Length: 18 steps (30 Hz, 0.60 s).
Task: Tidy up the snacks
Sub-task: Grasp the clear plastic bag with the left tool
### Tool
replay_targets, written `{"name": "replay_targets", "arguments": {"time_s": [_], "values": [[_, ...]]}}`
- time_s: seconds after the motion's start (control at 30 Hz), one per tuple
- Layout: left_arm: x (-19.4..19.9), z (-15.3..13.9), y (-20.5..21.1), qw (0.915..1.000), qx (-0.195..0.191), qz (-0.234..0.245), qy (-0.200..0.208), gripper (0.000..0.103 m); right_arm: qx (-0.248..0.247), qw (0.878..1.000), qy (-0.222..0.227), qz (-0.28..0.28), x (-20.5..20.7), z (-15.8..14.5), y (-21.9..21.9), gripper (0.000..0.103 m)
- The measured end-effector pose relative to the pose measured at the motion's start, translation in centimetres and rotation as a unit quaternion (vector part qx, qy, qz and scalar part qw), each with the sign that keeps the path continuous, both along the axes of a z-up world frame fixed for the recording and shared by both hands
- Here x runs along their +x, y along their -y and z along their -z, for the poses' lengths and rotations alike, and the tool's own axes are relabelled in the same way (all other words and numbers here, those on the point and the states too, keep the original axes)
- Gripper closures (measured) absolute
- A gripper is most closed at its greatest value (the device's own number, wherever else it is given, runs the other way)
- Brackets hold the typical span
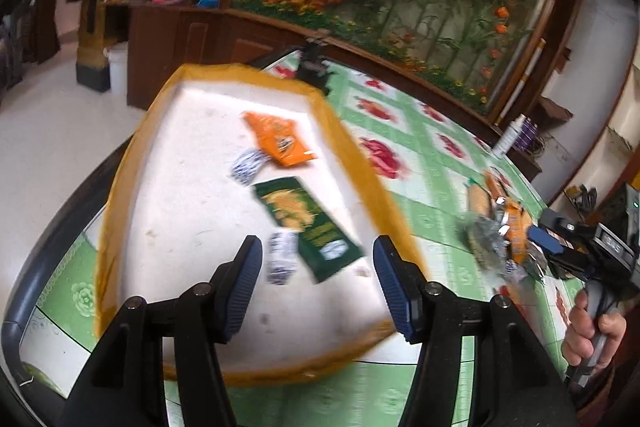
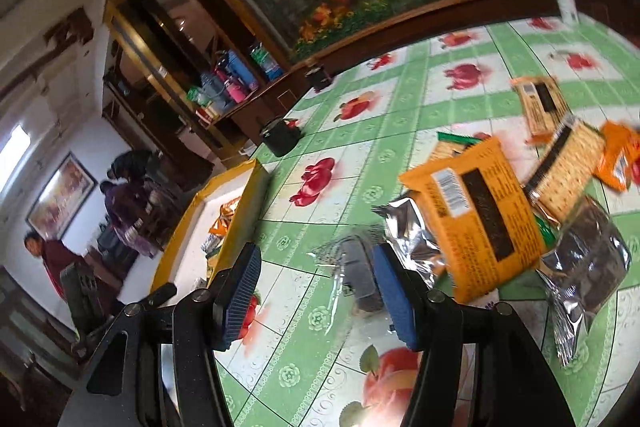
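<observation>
A yellow-rimmed tray [image 1: 360, 163] with a white floor fills the left wrist view. In it lie an orange packet [image 1: 276, 139], a green packet [image 1: 308, 227] and two small blue-and-white wrapped sweets [image 1: 248, 167]. My left gripper [image 1: 318, 247] hovers open over the tray with nothing gripped. A heap of loose snacks [image 1: 496, 227] lies on the tablecloth to the right, with my right gripper [image 1: 550, 235] beside it. In the right wrist view my right gripper [image 2: 316, 255] stands open above a dark snack in clear wrap [image 2: 360, 279]. Behind it lie an orange packet [image 2: 476, 219], a cracker pack [image 2: 568, 171] and silver packets [image 2: 588, 275].
A green flowered cloth [image 2: 360, 131] covers the table, whose dark rim [image 1: 24, 287] curves at the near left. A white bottle [image 1: 508, 139] stands at the far edge, and black pots [image 2: 280, 135] stand beyond the tray [image 2: 236, 227]. A wooden cabinet backs the table. People stand far left.
</observation>
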<state>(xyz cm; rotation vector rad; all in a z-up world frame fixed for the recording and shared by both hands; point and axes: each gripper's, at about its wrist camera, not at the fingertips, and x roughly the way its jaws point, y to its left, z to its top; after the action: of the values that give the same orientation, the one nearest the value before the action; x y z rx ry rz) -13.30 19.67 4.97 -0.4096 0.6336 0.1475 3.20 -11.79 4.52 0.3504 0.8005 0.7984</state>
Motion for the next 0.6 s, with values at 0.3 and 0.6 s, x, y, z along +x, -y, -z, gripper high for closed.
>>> {"name": "replay_targets", "arguments": {"time_s": [0.3,0.6], "values": [[3.7,-2.8,6.7,0.9933,-0.031,0.111,-0.006,0.042,0.013,0.999,-0.025,0.017,0.4,0.2,1.0,0.039],[11.4,1.1,12.7,0.9704,-0.164,0.159,-0.078,0.025,0.038,0.996,-0.034,0.076,1.1,0.2,3.9,0.039]]}}
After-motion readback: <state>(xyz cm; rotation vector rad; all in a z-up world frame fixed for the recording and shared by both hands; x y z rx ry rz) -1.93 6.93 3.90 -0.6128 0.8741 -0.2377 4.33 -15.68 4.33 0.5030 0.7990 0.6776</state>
